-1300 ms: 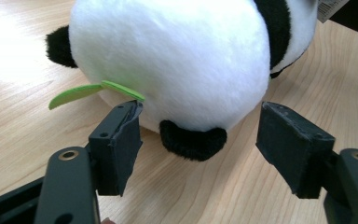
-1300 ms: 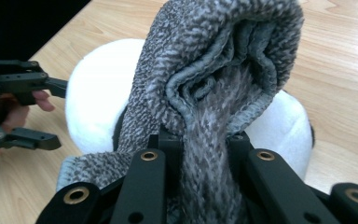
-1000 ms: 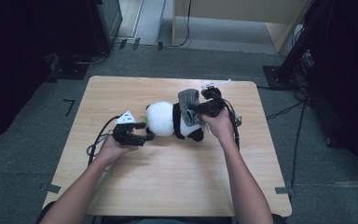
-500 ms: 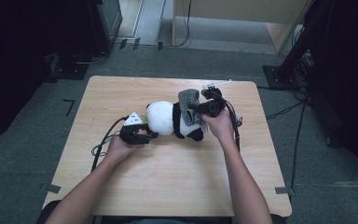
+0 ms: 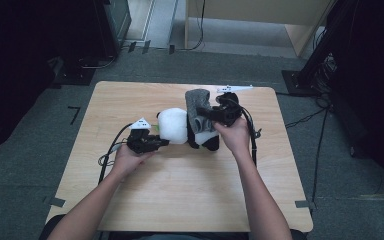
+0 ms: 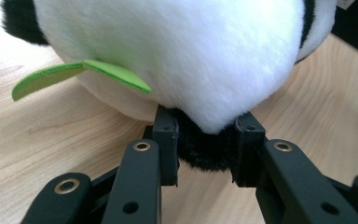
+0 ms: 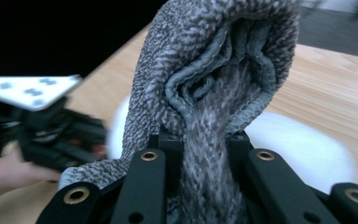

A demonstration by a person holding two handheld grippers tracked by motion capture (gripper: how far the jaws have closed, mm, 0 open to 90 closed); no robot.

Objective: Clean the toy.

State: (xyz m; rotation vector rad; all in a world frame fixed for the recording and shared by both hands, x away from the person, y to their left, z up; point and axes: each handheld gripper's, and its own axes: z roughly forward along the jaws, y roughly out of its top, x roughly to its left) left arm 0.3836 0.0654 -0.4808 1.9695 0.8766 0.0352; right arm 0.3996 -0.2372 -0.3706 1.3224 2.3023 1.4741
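A plush panda [image 5: 174, 126] lies on the wooden table [image 5: 190, 190], its white body close up in the left gripper view [image 6: 191, 51] with a green felt leaf [image 6: 74, 74] on it. My left gripper [image 5: 163, 143] has just been closing, and its pads now pinch a black plush part [image 6: 205, 154] under the white body. A grey knit garment [image 5: 198, 107] is wrapped around the panda's middle. My right gripper [image 5: 207, 115] is shut on a bunched fold of this grey knit [image 7: 214, 93] and holds it up off the table.
Cables trail from both grippers across the table [image 5: 111, 150]. Dark cabinets [image 5: 55, 35] and a wooden unit [image 5: 250, 20] stand on the floor beyond the far edge. Bare tabletop lies in front of the panda toward the person.
The left gripper slid right to the panda and its jaws closed on the black plush part. The right hand rose a little with the grey knit.
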